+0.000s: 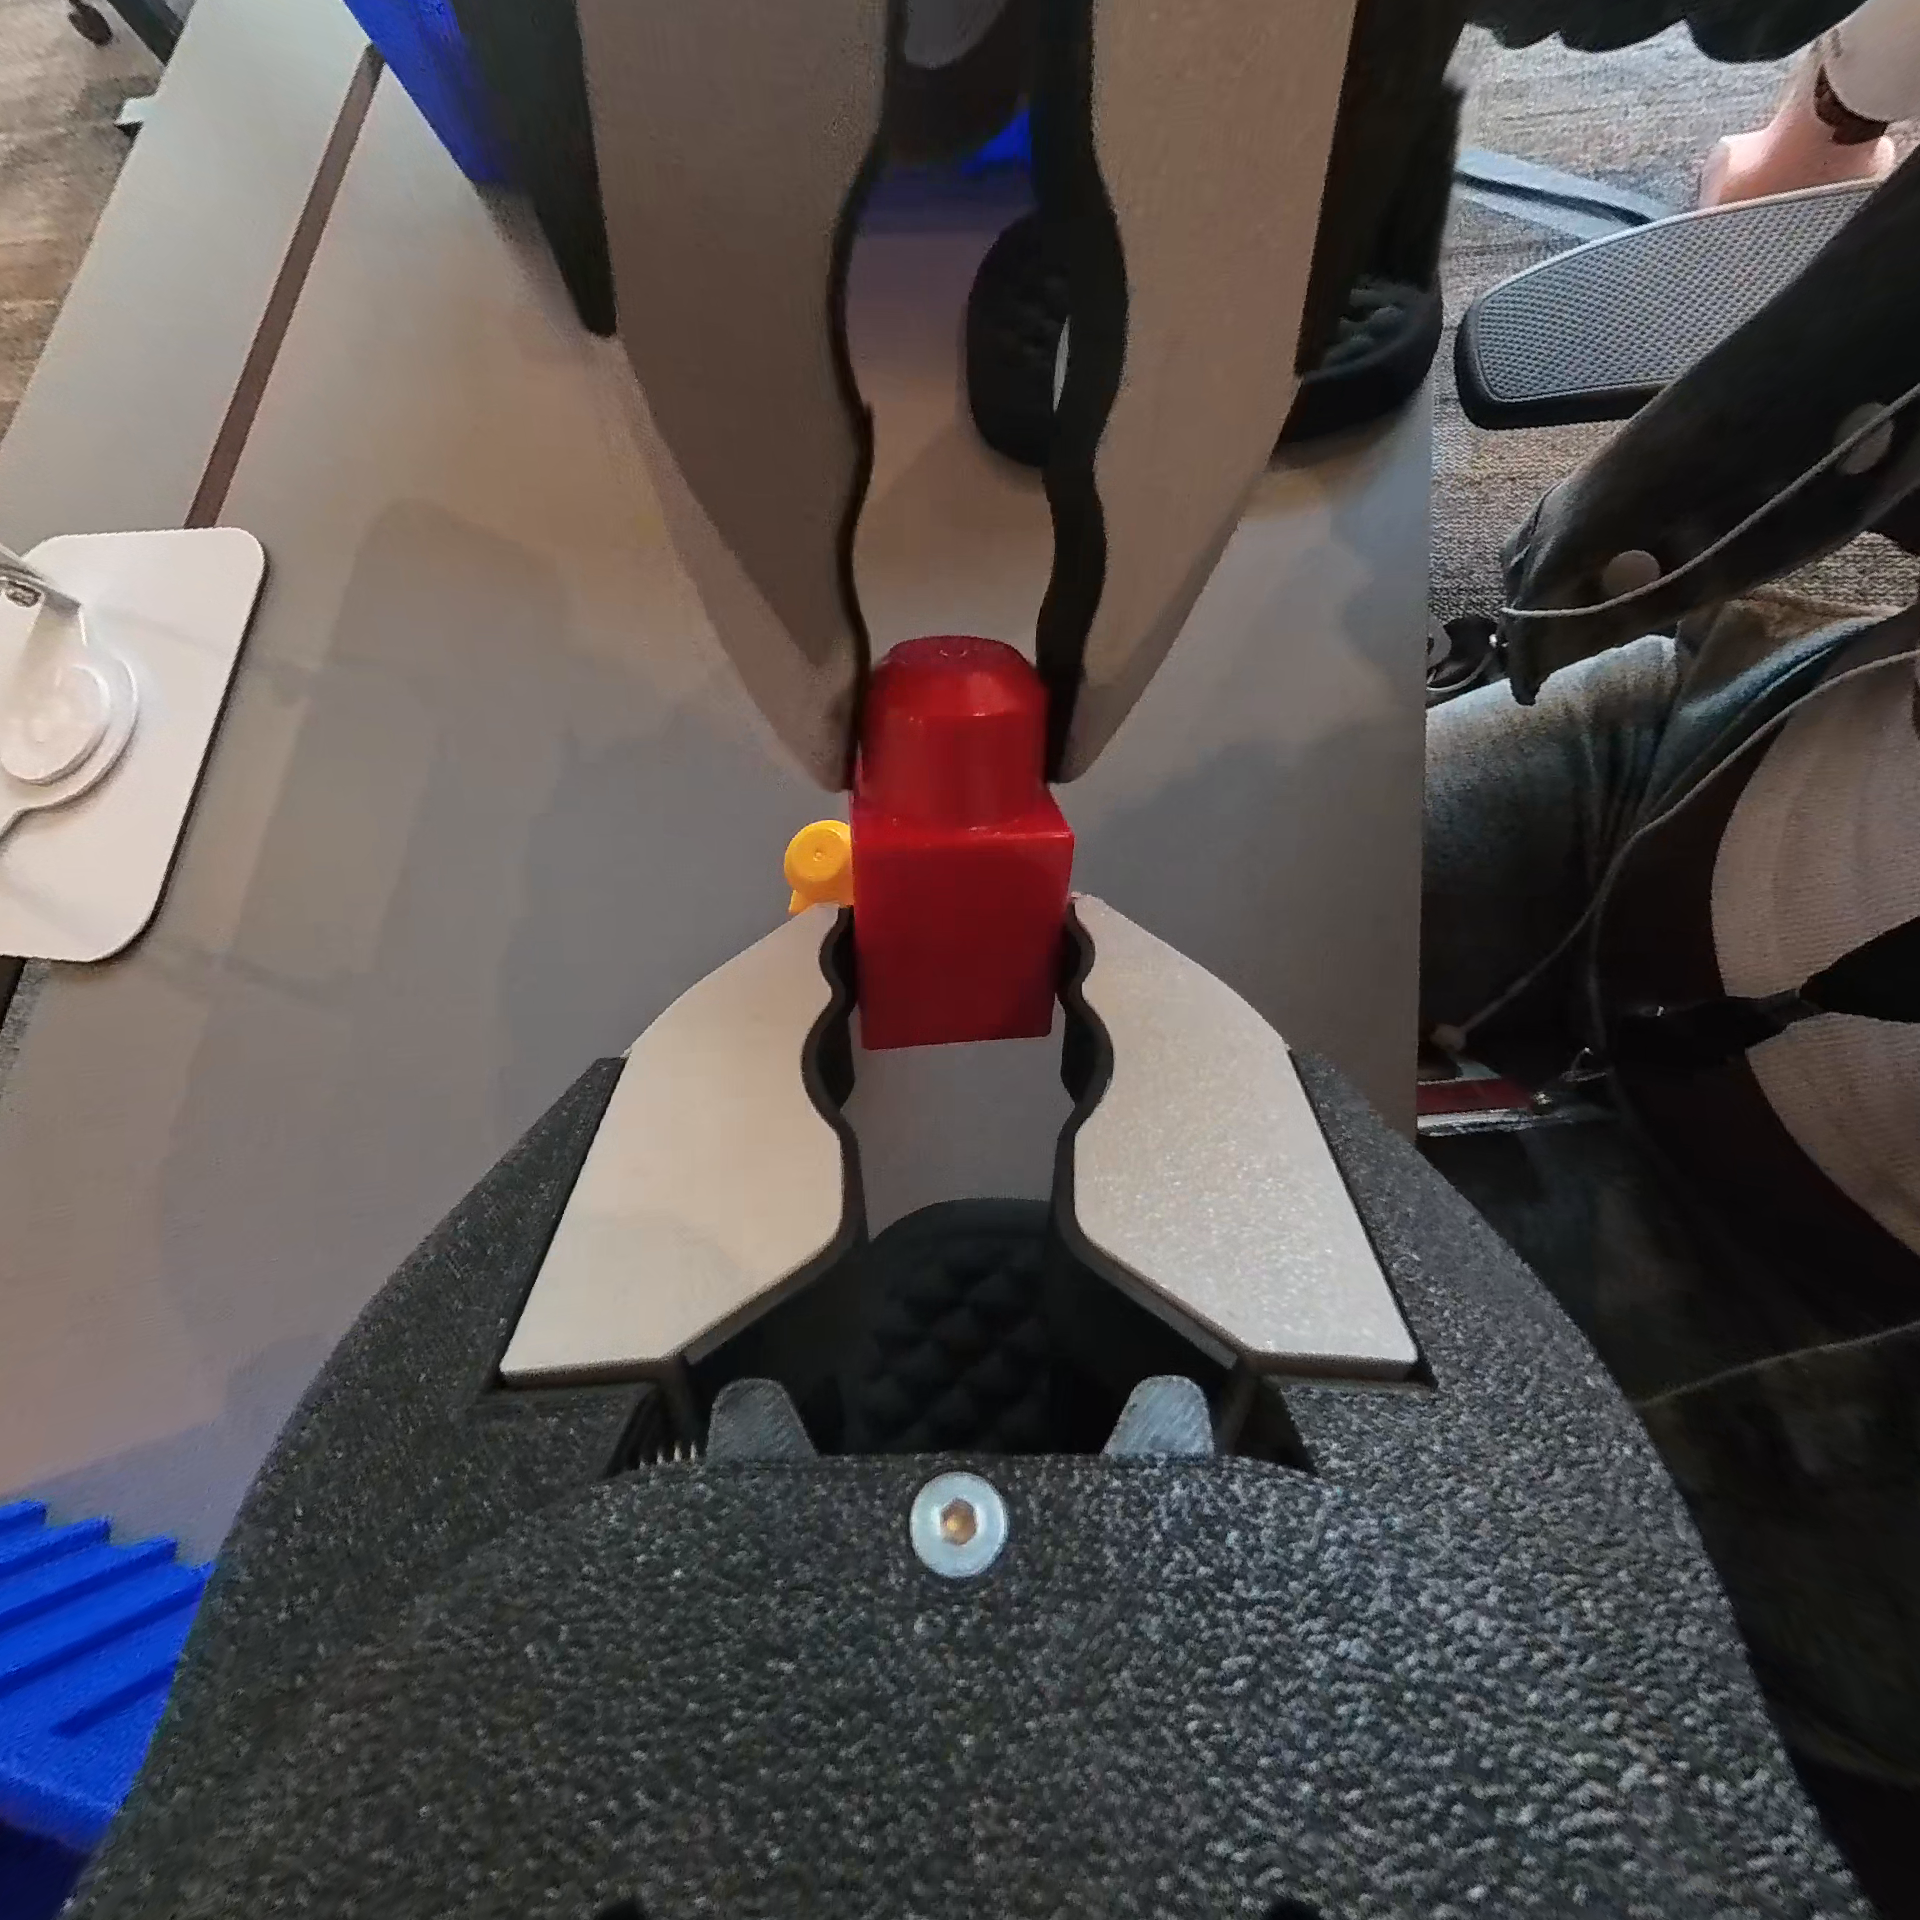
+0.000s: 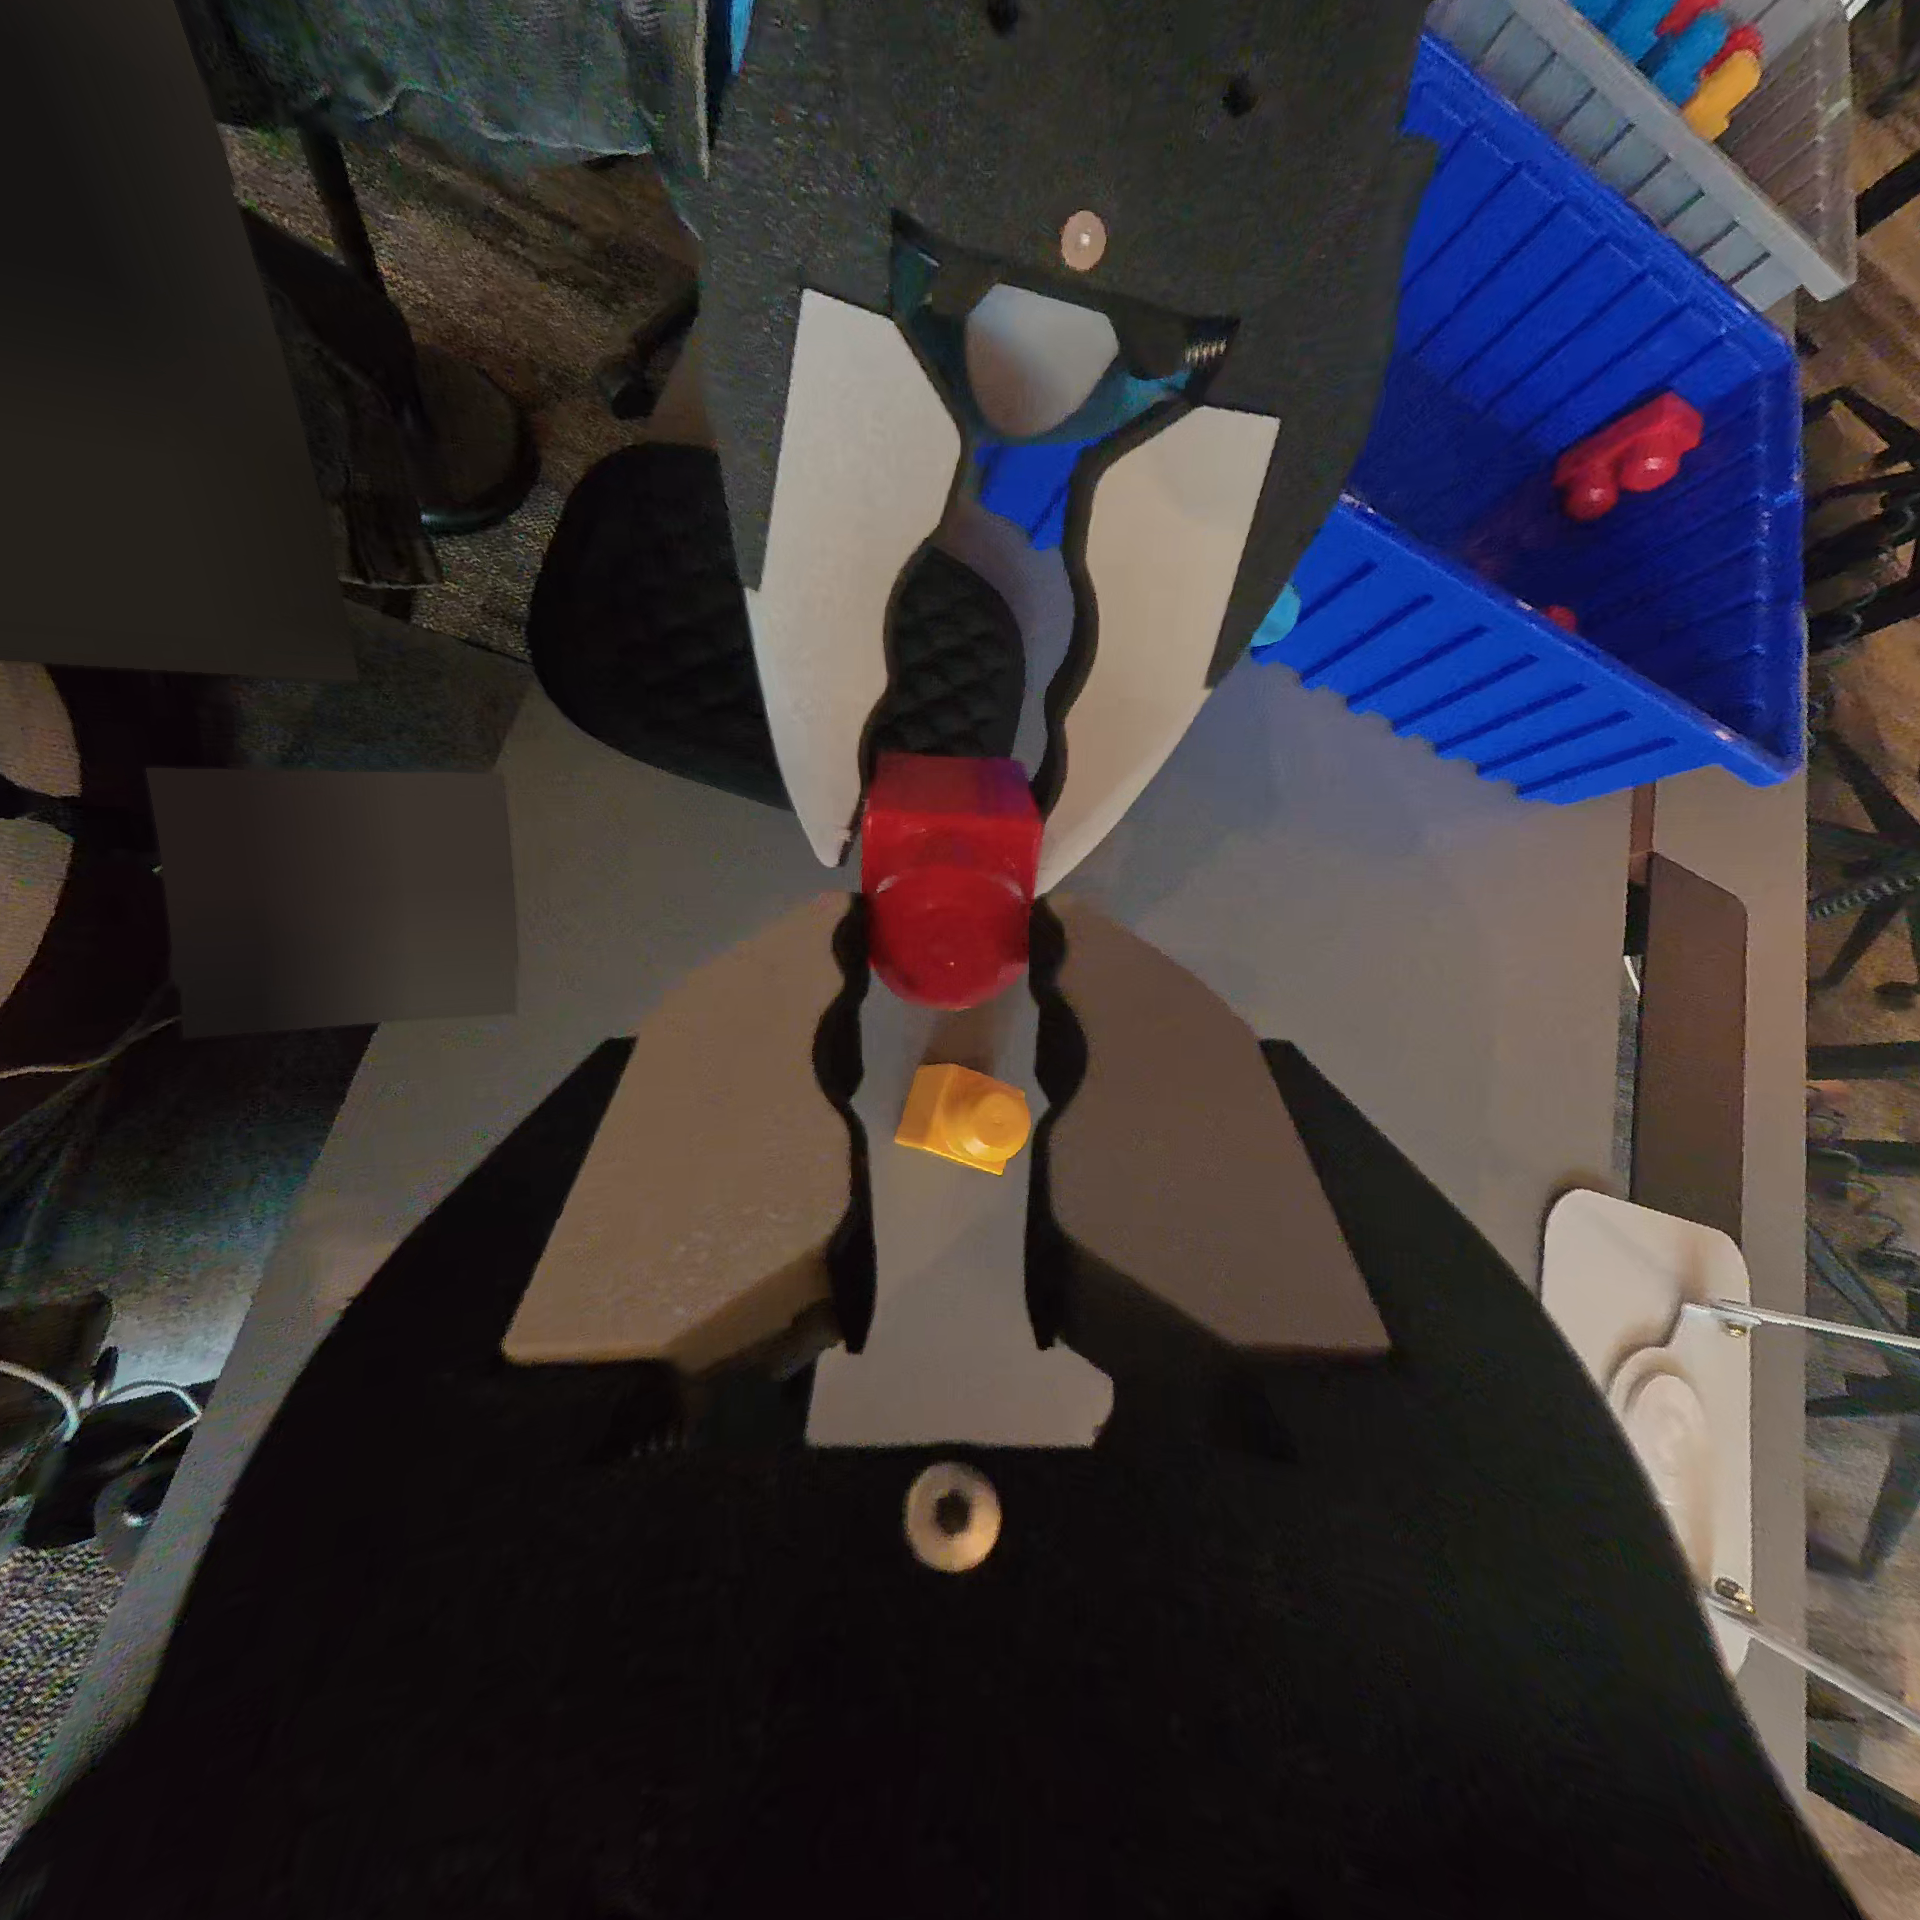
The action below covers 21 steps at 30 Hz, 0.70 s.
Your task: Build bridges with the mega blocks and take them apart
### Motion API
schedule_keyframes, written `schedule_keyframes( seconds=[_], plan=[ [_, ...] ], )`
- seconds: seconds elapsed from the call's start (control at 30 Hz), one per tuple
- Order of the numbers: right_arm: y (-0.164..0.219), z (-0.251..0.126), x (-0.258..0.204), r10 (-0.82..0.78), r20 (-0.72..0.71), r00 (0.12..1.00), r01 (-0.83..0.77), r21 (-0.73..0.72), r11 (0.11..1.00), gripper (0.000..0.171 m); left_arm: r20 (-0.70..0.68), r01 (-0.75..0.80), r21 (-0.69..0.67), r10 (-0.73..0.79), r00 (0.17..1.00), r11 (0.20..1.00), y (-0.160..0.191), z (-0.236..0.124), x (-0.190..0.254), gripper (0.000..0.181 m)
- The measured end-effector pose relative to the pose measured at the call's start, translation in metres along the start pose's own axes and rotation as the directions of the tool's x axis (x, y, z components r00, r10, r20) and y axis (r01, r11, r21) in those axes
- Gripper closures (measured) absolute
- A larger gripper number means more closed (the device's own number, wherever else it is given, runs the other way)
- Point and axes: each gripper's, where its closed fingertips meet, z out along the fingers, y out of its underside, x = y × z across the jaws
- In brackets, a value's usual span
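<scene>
A single-stud red mega block (image 1: 961, 935) is held in the air above the grey table (image 1: 416, 727) by both grippers. My left gripper (image 1: 961, 914) is shut on the block's square body. My right gripper (image 1: 956, 769) comes in from the opposite side and is shut on the block's round stud. In the right wrist view the right gripper (image 2: 940, 914) clamps the stud of the red block (image 2: 945, 935), and the left gripper (image 2: 940, 847) holds its body from above. A small orange single-stud block (image 2: 961, 1122) lies on its side on the table below; it also shows in the left wrist view (image 1: 816, 862).
A blue ribbed bin (image 2: 1558, 644) with red blocks (image 2: 1621, 457) stands at the table's far right, and a grey bin (image 2: 1662, 135) with more blocks is behind it. A white stand base (image 1: 135, 727) sits at the table edge. A chair (image 1: 1662, 291) and a person's legs are beside the table. Less than 4 cm separates the two grippers' tips.
</scene>
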Motion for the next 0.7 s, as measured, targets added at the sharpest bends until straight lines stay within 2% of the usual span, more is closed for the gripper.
schedule_keyframes(
  seconds=[0.13, 0.23, 0.37, 0.53, 0.7],
  plan=[
    [-0.001, -0.003, 0.002, -0.012, -0.012, 1.0, 0.012, -0.002, 1.0, 0.143, 0.031, -0.011, 0.052, 0.009, 0.999, 0.999, -0.004, 0.0, -0.003, 0.144],
    [0.004, -0.007, 0.003, 0.002, -0.007, 1.0, -0.002, -0.039, 0.999, 0.143, 0.132, -0.016, 0.099, 0.003, 0.991, 0.995, -0.006, -0.004, -0.016, 0.117],
    [0.031, -0.01, 0.006, 0.087, 0.022, 0.996, -0.081, -0.181, 0.98, 0.143, 0.228, 0.029, 0.219, -0.08, 0.97, 0.975, -0.012, -0.024, -0.033, 0.101],
    [0.081, -0.005, 0.002, 0.271, 0.041, 0.962, -0.232, -0.406, 0.884, 0.142, 0.292, 0.067, 0.414, -0.202, 0.935, 0.908, -0.021, -0.066, -0.045, 0.107],
    [0.115, 0.003, -0.001, 0.339, 0.023, 0.941, -0.275, -0.534, 0.799, 0.142, 0.387, 0.04, 0.509, -0.27, 0.881, 0.86, -0.017, -0.108, -0.051, 0.111]
  ],
)
